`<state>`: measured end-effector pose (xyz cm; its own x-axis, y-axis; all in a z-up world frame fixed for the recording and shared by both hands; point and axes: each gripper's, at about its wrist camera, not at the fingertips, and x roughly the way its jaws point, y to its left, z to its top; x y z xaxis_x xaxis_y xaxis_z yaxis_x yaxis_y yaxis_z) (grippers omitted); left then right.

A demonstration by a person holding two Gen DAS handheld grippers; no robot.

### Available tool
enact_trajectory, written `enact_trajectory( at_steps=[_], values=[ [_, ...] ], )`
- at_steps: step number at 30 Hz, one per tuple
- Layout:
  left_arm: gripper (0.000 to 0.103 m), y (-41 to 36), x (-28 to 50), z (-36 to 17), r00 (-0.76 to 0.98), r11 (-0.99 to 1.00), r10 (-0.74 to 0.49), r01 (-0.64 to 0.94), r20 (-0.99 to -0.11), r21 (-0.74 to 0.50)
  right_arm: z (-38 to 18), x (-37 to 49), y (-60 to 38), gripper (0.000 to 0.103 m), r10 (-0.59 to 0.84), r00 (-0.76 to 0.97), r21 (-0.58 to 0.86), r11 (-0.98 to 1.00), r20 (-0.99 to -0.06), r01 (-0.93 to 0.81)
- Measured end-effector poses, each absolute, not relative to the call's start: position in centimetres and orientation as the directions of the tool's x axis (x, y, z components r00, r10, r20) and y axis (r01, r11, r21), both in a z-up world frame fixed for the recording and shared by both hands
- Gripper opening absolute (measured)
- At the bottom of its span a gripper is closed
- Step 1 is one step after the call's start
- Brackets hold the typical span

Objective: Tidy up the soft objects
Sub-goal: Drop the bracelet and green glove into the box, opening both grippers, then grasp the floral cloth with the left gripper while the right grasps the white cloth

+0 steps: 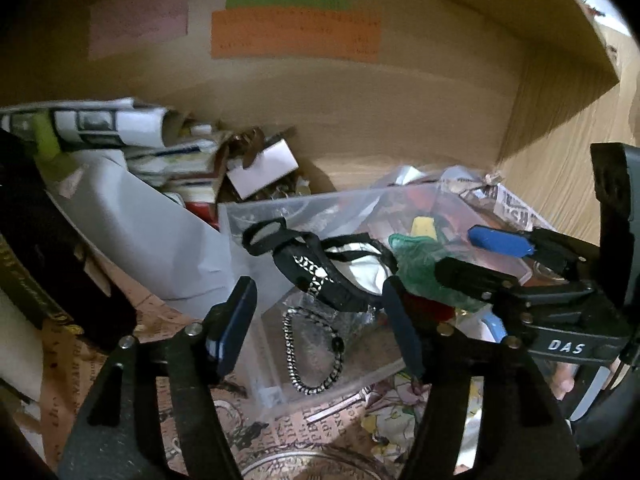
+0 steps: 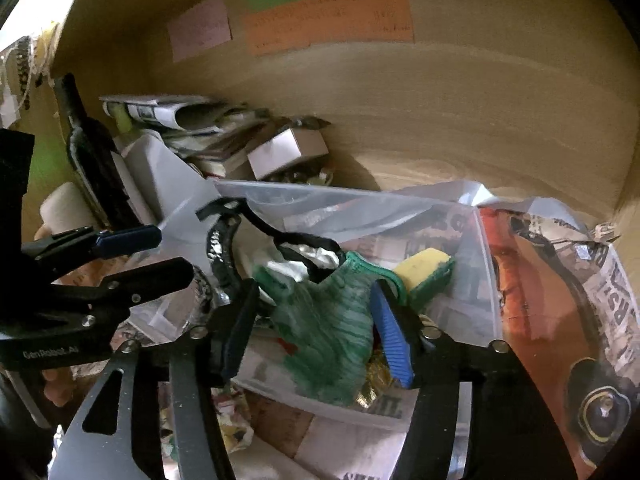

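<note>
A clear plastic bin (image 1: 256, 220) (image 2: 472, 280) stands on a shelf. It holds a green mesh cloth (image 2: 328, 332) (image 1: 416, 260), a yellow-green sponge (image 2: 424, 272) (image 1: 423, 226) and a black-and-white strapped pouch (image 1: 340, 268) (image 2: 240, 248) draped over its rim. My left gripper (image 1: 320, 328) is open just outside the bin's near wall, below the pouch. My right gripper (image 2: 316, 332) is open, its fingers either side of the green cloth. The right gripper shows in the left wrist view (image 1: 496, 252); the left one shows in the right wrist view (image 2: 168, 254).
Rolled papers (image 1: 100, 128), a small white box (image 1: 264, 168) and a white container (image 1: 132, 216) crowd the shelf's back left. Coloured labels (image 1: 296, 32) hang on the wooden back wall. A newspaper-print bag (image 2: 560, 300) lies right of the bin. Printed paper lines the shelf.
</note>
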<state>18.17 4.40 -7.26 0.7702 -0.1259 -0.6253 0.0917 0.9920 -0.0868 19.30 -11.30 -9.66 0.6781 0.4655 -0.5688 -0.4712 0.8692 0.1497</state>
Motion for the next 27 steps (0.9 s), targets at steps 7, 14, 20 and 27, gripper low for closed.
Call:
enact_trajectory(
  at_steps=[7, 14, 20, 27],
  values=[
    [0.087, 5.3, 15.1, -5.1, 0.820, 0.994, -0.112, 0.085, -0.561, -0.074, -7.0, 16.2, -12.4, 0.082, 0.467, 0.743, 0.112, 0.873, -0.480, -0.475],
    [0.101, 5.1, 12.3, -5.2, 0.824, 0.992, -0.129, 0.104, -0.552, -0.078, -8.1, 13.3, -13.7, 0.085, 0.479, 0.732, 0.143, 0.869, -0.485, -0.474],
    [0.101, 4.2, 11.6, -8.2, 0.770, 0.989, -0.144, 0.126, -0.622, -0.074, -10.9, 11.5, -13.4, 0.085, 0.483, 0.677, 0.162, 0.861, -0.555, -0.482],
    [0.101, 3.5, 12.0, -11.9, 0.689, 0.989, -0.145, 0.126, -0.710, -0.080, -13.4, 10.3, -12.6, 0.085, 0.502, 0.608, 0.186, 0.842, -0.615, -0.506]
  ],
)
